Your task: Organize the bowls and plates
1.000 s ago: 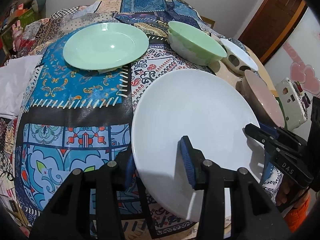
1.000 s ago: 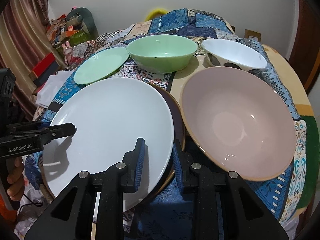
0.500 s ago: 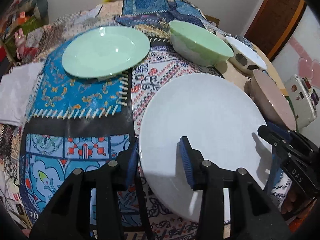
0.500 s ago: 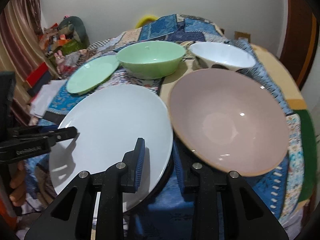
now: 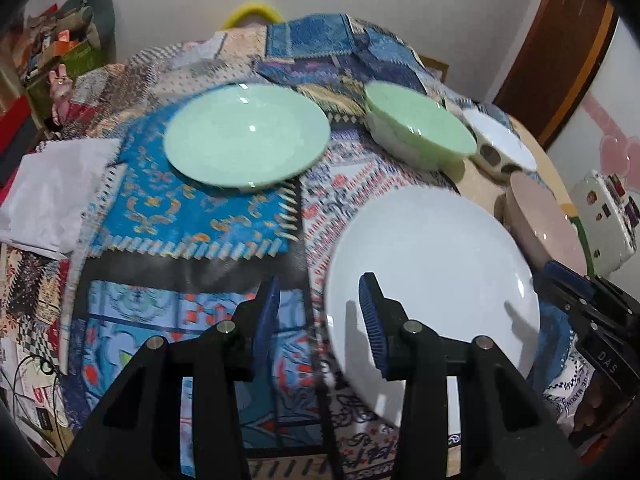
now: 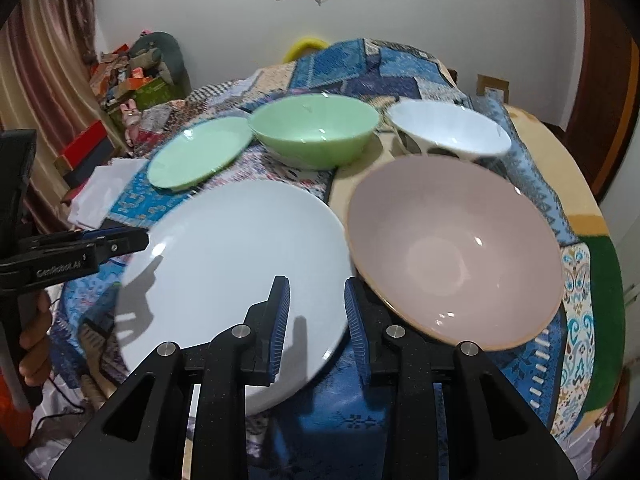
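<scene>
Since the earlier frames both grippers have backed off: the left gripper [image 5: 319, 312] no longer straddles the white plate's [image 5: 436, 264] rim, and the brown plate seen under it is gone. White plate sits at the near tabletop edge, touching the pink bowl [image 6: 456, 256] on its right. Green plate [image 5: 246, 136], green bowl [image 6: 316, 134] and white spotted bowl [image 6: 450, 134] lie toward the far edge. Patchwork cloth [image 5: 192, 216] covers the round tabletop [image 6: 532, 140]; white wall, wooden door [image 5: 560, 40], curtain [image 6: 44, 80]. Left jaws open, holding nothing, right finger over the plate's rim. Right gripper [image 6: 316, 320] jaws parted around the plate's near edge, not clamped.
</scene>
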Available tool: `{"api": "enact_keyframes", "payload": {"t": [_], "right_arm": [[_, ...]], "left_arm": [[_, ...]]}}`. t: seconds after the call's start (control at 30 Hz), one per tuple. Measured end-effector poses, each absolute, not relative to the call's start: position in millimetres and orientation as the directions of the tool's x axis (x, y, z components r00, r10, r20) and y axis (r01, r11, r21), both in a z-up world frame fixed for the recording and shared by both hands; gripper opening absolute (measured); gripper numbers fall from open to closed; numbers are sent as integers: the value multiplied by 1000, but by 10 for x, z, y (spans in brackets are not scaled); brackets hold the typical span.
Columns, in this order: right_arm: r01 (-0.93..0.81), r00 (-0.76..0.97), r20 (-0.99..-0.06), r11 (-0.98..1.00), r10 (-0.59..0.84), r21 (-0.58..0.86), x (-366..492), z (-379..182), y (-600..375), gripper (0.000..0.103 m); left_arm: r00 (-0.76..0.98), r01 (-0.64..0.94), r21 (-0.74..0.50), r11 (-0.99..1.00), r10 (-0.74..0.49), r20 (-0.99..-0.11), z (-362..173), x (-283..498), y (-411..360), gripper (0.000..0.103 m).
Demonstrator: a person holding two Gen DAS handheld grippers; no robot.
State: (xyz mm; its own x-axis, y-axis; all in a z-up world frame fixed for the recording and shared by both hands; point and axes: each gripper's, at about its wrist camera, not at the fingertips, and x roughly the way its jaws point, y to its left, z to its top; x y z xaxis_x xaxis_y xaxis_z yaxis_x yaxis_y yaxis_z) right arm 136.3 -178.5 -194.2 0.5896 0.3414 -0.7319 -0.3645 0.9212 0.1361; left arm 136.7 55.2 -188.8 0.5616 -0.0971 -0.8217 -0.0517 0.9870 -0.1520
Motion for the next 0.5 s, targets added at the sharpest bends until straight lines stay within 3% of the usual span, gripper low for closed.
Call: {"api": "enact_keyframes", "payload": {"t": [0.4,0.5], "right_arm": [[-479,624,-657,871,423,106,1567,-1552,-1306,32],[-502,613,-655,858,442,110,1665,-1538,-1171,35]], "left_arm": [[705,-147,-63,987,59,-707,-1305,1283,1114,77],[709,-157,-43,987,83,-700,-1276,1367,1262,78]]}}
